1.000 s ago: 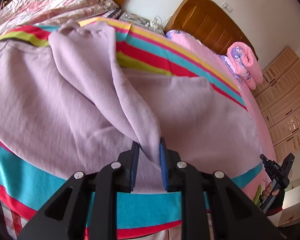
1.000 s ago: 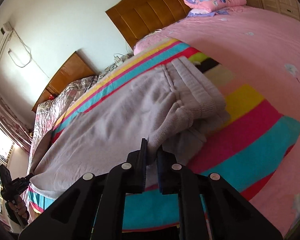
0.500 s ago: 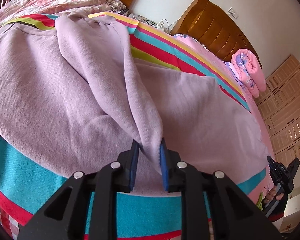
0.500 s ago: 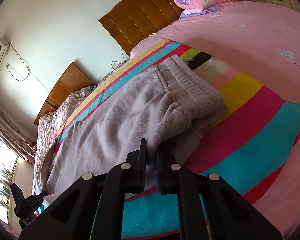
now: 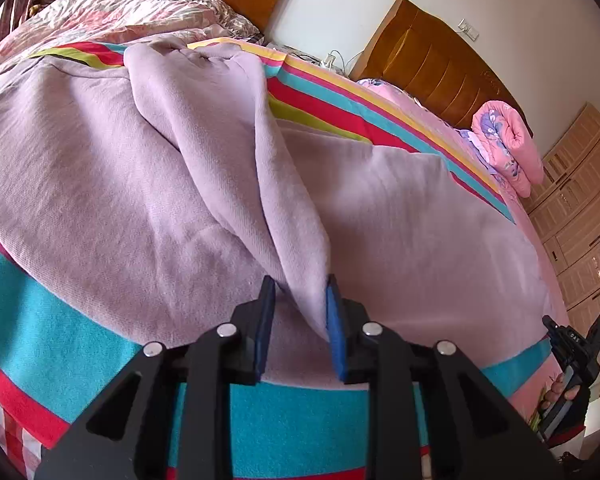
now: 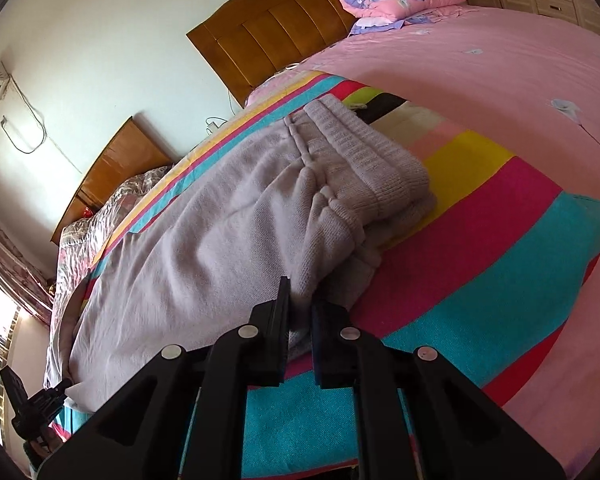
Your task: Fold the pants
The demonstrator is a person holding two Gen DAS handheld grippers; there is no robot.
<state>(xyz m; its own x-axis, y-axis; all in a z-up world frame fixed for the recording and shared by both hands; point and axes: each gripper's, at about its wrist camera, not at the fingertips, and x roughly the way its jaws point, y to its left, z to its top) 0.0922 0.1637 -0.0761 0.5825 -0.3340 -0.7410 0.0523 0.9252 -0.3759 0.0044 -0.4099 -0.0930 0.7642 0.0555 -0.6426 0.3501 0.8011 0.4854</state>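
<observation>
1. Left wrist view showed the left tongs [image 5: 300, 320] low over the soft lilac knitted pants [image 5: 100, 200], which lay spread across the bed's striped blanket of turquoise, red and yellow bands [image 5: 40, 300].
2. A raised fold of pant-leg fabric [image 5: 284, 216] ran between the blue pads [image 5: 265, 320]; the jaws were opening, and the cloth lay against the right pad only, so the grip looked released.
3. In the right wrist view, the right tongs [image 6: 300, 320] were clamped on a bunch of the same pants near the ribbed waistband [image 6: 364, 160], pinching cloth tightly between narrow jaws.
4. The waist end sat bunched on the blanket, with the pink bedsheet [image 6: 500, 60] beyond it.
5. The step in hand seemed to be laying one leg over the other lengthwise, the left side letting go.
6. Next, the right side probably needed to set its bunch flat and release, then both would re-grip for the crosswise fold.
</observation>
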